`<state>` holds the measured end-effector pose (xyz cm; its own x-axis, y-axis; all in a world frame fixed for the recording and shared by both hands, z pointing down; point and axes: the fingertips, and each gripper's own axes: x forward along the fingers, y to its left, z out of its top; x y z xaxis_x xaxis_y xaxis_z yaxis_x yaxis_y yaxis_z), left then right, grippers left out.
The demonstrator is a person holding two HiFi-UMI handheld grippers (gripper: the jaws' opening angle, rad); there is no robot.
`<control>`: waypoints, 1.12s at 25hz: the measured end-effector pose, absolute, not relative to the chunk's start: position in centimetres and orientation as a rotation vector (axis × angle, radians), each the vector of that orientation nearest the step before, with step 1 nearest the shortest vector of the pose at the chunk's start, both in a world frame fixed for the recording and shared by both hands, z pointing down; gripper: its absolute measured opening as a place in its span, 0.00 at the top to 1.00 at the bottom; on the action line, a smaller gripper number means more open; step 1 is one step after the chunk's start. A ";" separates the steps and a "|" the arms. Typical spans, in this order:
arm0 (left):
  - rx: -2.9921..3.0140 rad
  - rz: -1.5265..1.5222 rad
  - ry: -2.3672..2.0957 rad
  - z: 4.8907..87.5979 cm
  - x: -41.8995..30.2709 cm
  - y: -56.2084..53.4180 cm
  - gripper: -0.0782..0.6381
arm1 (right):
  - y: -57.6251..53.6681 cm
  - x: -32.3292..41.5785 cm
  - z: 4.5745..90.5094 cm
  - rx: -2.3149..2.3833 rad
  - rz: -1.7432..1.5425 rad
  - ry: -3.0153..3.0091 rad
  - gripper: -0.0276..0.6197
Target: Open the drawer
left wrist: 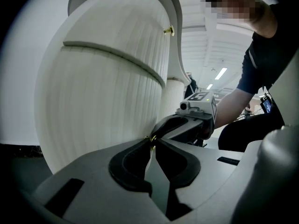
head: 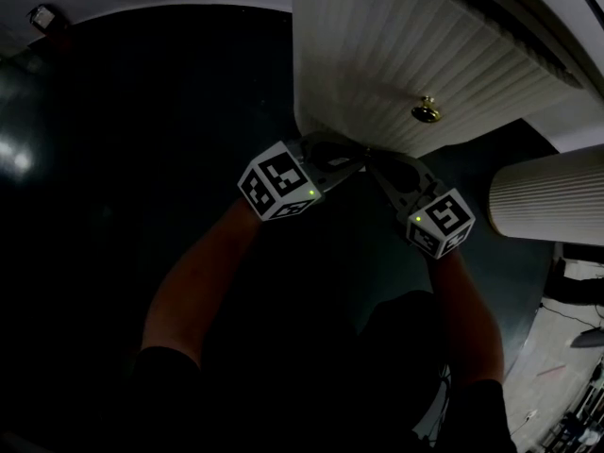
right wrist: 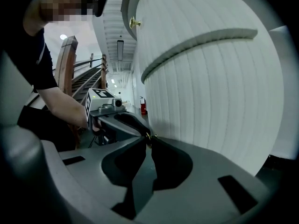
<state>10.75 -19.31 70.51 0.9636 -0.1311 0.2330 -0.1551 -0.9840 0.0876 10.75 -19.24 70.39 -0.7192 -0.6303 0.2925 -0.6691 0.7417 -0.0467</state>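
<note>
A white ribbed cabinet [head: 406,45] stands ahead, its drawer front [left wrist: 103,111] curving above my jaws. A small brass knob [left wrist: 152,138] at the bottom of that drawer sits where both grippers meet. My left gripper [left wrist: 151,141] is shut on this knob, and in the head view it [head: 362,158] comes in from the left. My right gripper [right wrist: 149,138] is shut on the same knob [right wrist: 150,135] from the other side, tip to tip with the left one [head: 376,162]. A second brass knob [head: 427,111] sits higher on the cabinet.
A white ribbed cylinder [head: 547,196] stands to the right of the cabinet. The floor [head: 142,159] is dark. A wooden staircase [right wrist: 88,78] and a red fire extinguisher [right wrist: 141,105] show far behind in the right gripper view.
</note>
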 end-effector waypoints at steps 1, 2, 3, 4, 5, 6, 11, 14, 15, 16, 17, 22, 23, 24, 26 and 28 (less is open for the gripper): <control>3.001 0.354 -0.223 70.5 10.7 -19.3 0.83 | -19.2 10.7 70.4 1.025 0.235 -2.680 0.89; 2.994 0.363 -0.226 70.5 10.7 -19.2 0.83 | -19.2 10.7 70.4 1.028 0.256 -2.671 0.89; 2.990 0.374 -0.228 70.5 10.7 -19.1 0.83 | -19.1 10.7 70.4 1.028 0.275 -2.659 0.89; 2.989 0.388 -0.229 70.5 10.7 -19.0 0.83 | -18.9 10.7 70.2 1.025 0.290 -2.649 0.89; 2.992 0.404 -0.229 70.4 10.8 -18.9 0.83 | -18.7 10.8 69.8 1.020 0.298 -2.644 0.89; 2.997 0.419 -0.231 70.3 10.8 -18.7 0.83 | -18.3 11.0 69.2 1.016 0.297 -2.645 0.89; 3.008 0.472 -0.237 69.9 10.8 -18.4 0.82 | -16.0 12.3 62.7 1.082 0.221 -2.717 0.89; 3.015 0.496 -0.231 69.9 10.7 -18.2 0.82 | -15.7 13.4 57.8 1.201 0.163 -2.766 0.89; 3.015 0.499 -0.224 69.8 10.6 -18.1 0.82 | -15.9 13.8 56.2 1.254 0.139 -2.767 0.89; 3.014 0.498 -0.215 69.7 10.5 -18.0 0.82 | -16.2 14.2 54.7 1.306 0.118 -2.763 0.90; 3.012 0.497 -0.207 69.6 10.3 -18.0 0.82 | -16.5 14.5 53.4 1.348 0.101 -2.757 0.90; 3.026 0.537 -0.191 69.5 10.0 -17.9 0.82 | -17.1 14.9 51.6 1.390 0.082 -2.710 0.93; 3.034 0.555 -0.187 69.6 10.0 -17.8 0.82 | -17.1 15.0 51.6 1.397 0.081 -2.706 0.93; 3.041 0.570 -0.182 69.6 10.0 -17.6 0.82 | -17.1 14.9 51.6 1.407 0.078 -2.700 0.93; 3.052 0.581 -0.180 69.7 9.9 -17.4 0.82 | -17.1 14.8 51.6 1.433 0.069 -2.686 0.93; 3.052 0.576 -0.198 69.8 9.9 -17.4 0.82 | -17.2 14.8 51.8 1.456 0.068 -2.676 0.93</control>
